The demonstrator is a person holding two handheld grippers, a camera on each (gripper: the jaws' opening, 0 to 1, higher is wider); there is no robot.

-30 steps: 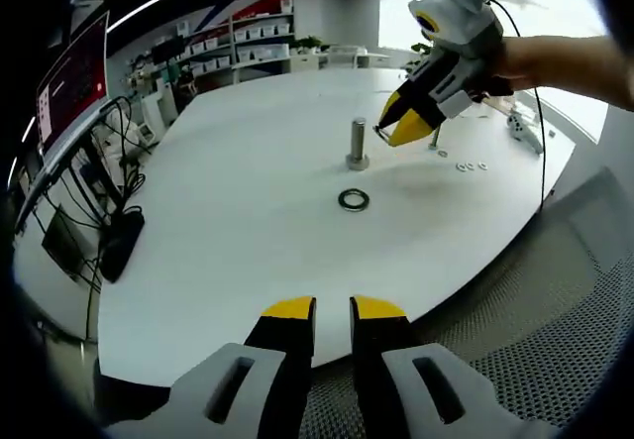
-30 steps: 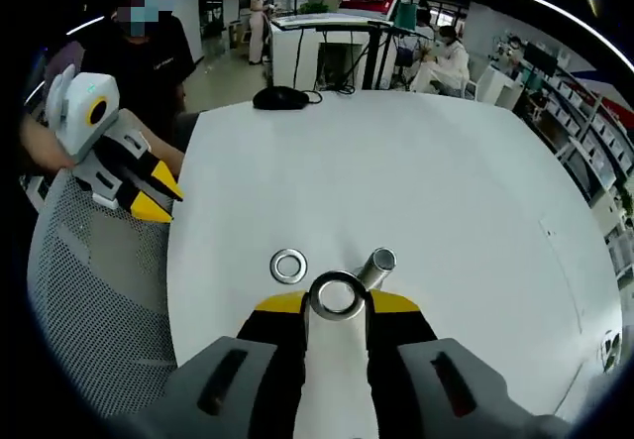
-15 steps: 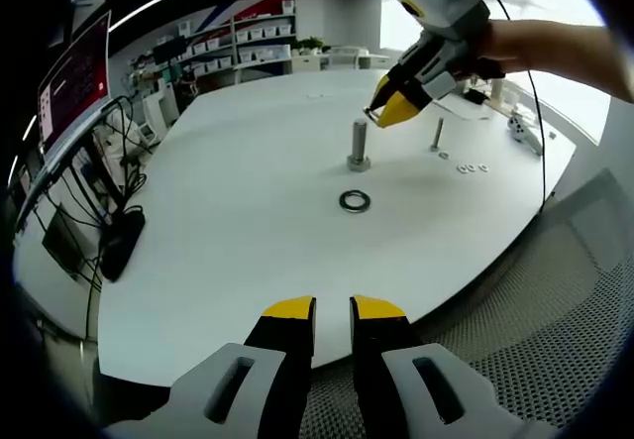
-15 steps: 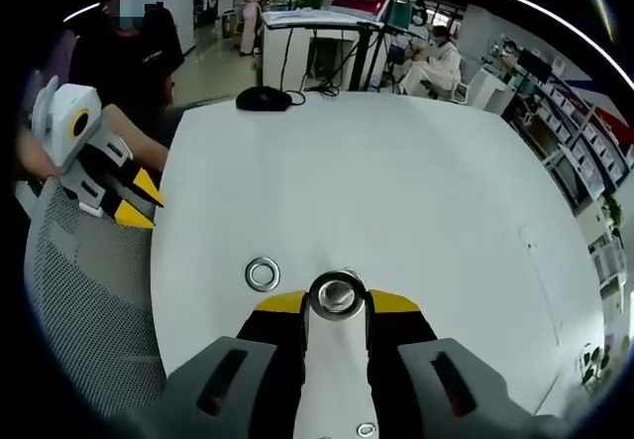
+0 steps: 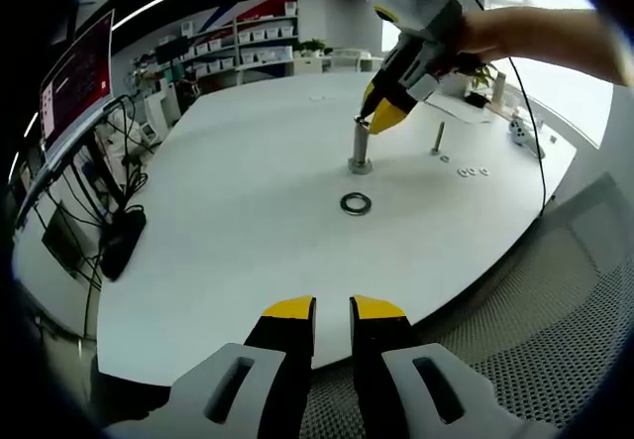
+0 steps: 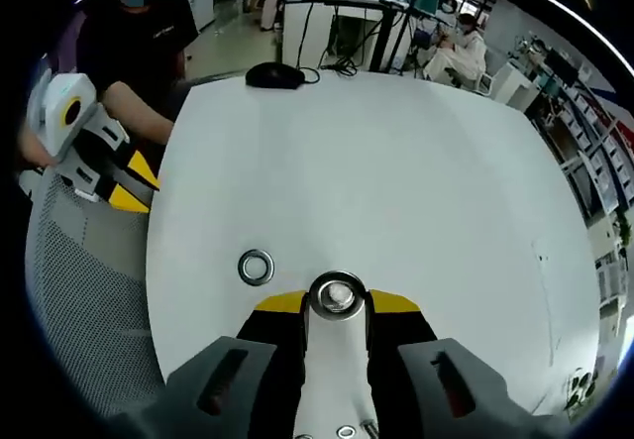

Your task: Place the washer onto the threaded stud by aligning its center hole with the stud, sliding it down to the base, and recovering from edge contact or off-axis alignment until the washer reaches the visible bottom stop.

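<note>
Washer (image 6: 338,295): held flat between right gripper (image 6: 337,305) jaws, hole directly over stud (image 5: 360,146) top. Stud: upright on white table (image 5: 248,221), long axis vertical. Second washer (image 5: 355,202): flat on table, near stud base. Left gripper (image 5: 332,308): jaws narrow, empty, well apart from stud.

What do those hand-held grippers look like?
Each hand-held gripper has grey bodywork with slotted cut-outs, and black jaws tipped in yellow: left, right. A thin black cable trails from the right one. The person wears a dark short-sleeved top.
</note>
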